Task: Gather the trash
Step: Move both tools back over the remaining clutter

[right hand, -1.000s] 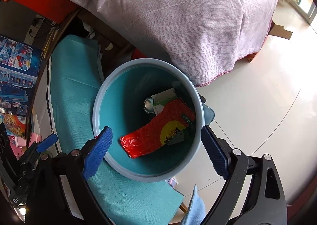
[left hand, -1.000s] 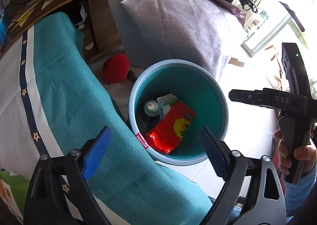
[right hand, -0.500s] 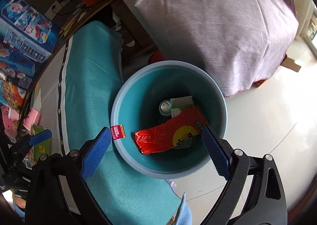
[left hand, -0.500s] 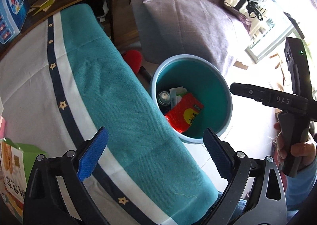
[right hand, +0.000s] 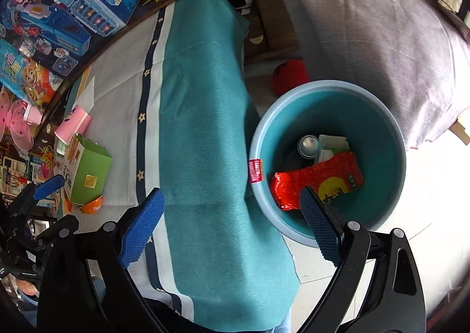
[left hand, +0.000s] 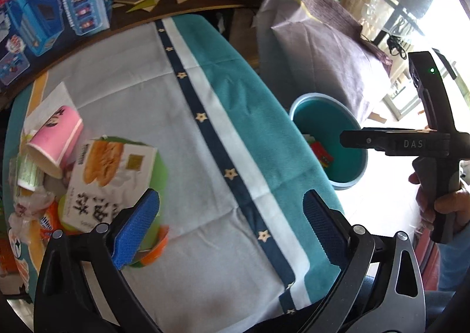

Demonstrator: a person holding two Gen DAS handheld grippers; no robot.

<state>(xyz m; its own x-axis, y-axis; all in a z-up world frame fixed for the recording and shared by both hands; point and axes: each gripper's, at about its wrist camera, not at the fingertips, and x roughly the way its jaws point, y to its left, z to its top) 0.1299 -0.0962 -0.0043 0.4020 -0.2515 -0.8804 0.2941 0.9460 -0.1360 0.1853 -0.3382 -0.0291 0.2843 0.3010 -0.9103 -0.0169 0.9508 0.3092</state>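
Both empty: left hand-held gripper (left hand: pixel 230 225) opening wide above the worktop (left hand: pixel 176 139), right hand-held gripper (right hand: pixel 232 225) wide, bin (right hand: pixel 327 159) at its two o'clock

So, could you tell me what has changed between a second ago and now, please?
Both views have swung from the bin towards the table: the left gripper, jaws opening with nothing between them, now looks at the leftover trash, the green box and pink cup. The right gripper is open and empty, beside the bin. The red packet and can lie in the bin as before.
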